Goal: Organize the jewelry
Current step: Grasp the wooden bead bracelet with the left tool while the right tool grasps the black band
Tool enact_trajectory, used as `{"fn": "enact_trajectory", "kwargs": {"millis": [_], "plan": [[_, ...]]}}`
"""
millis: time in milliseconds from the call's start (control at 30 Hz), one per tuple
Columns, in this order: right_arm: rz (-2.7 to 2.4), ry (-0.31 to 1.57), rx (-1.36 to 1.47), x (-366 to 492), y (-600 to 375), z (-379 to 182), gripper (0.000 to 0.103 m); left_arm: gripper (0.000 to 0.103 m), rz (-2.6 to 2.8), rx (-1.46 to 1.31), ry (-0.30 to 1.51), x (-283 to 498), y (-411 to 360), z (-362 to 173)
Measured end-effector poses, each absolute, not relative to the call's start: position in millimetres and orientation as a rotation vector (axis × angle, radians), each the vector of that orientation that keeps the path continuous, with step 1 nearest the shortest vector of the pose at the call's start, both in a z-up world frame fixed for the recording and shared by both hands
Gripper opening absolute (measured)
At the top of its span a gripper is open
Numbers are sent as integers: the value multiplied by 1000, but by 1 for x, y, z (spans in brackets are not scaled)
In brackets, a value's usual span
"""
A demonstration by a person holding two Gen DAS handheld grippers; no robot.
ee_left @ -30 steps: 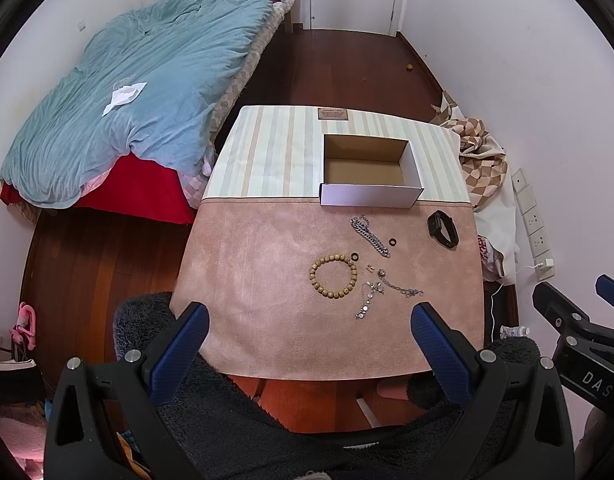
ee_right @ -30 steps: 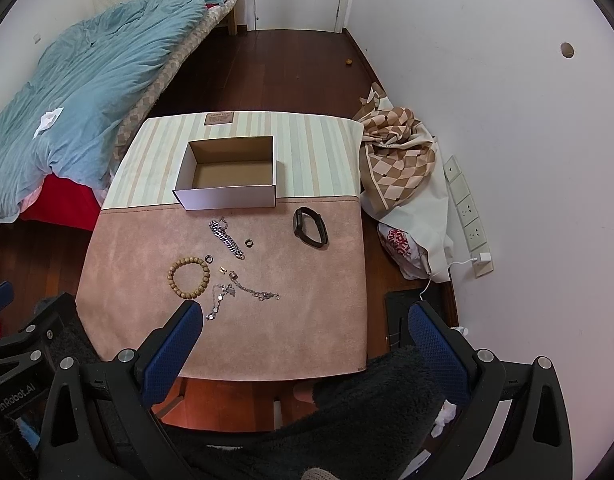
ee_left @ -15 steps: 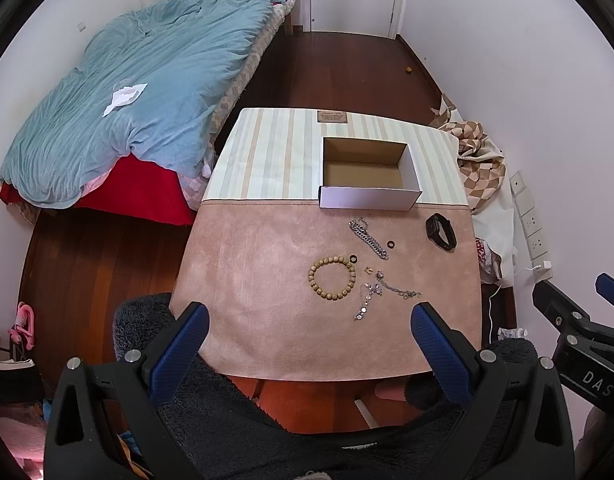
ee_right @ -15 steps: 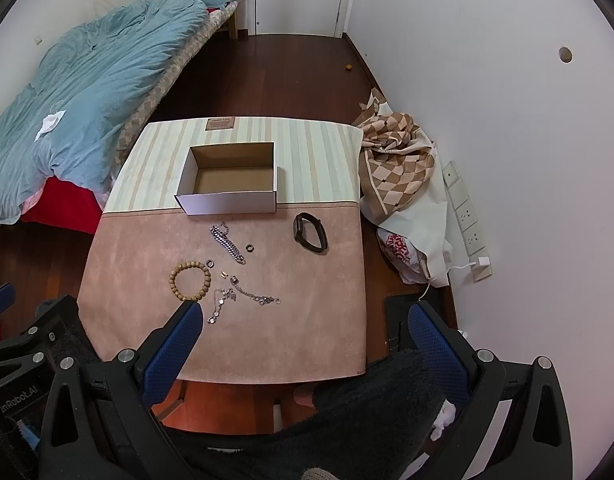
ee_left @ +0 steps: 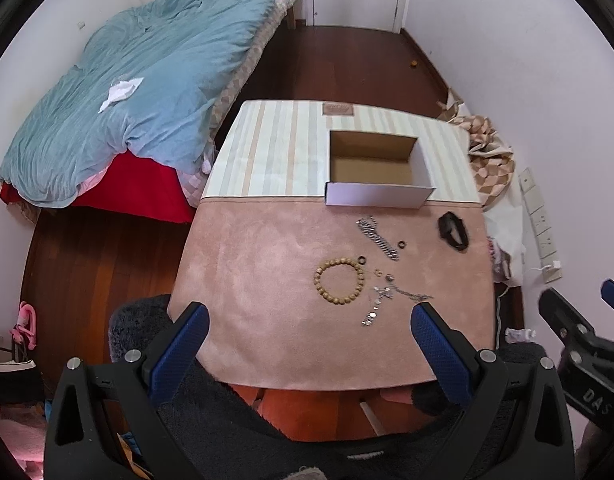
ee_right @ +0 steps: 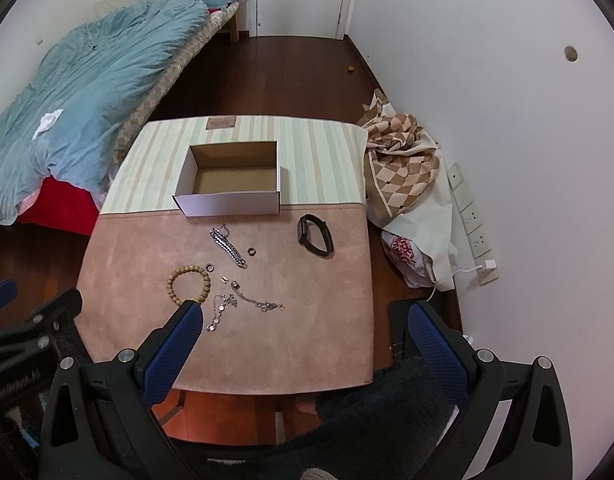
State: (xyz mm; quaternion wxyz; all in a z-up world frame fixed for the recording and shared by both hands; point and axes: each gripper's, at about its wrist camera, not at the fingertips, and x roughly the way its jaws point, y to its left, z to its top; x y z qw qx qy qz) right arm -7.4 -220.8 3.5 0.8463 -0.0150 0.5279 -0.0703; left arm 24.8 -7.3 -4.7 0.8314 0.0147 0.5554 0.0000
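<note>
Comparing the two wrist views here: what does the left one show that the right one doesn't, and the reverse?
Only the left wrist view shows the pink item on the floor at far left. Only the right wrist view shows the round hole in the wall and the red-printed bag by the sockets. Both show the empty cardboard box, wooden bead bracelet, black band, silver chains and small rings on the table, plus the blue-covered bed. Both grippers, left and right, are open and holding nothing.

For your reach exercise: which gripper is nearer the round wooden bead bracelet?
Right. The right gripper's left fingertip sits just short of the round wooden bead bracelet; the left gripper hangs farther back, the bracelet ahead between its fingers.
</note>
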Motion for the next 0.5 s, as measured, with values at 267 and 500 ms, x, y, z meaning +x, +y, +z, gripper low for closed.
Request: {"fn": "enact_trajectory", "kwargs": {"millis": [267,500], "plan": [[-152,1205,12,22,-234,-73,103,103,16,118,1264,61,0,-85],[-145,1337,96,45,-249,-157,93,101,0,116,1379,87,3,-155]]}}
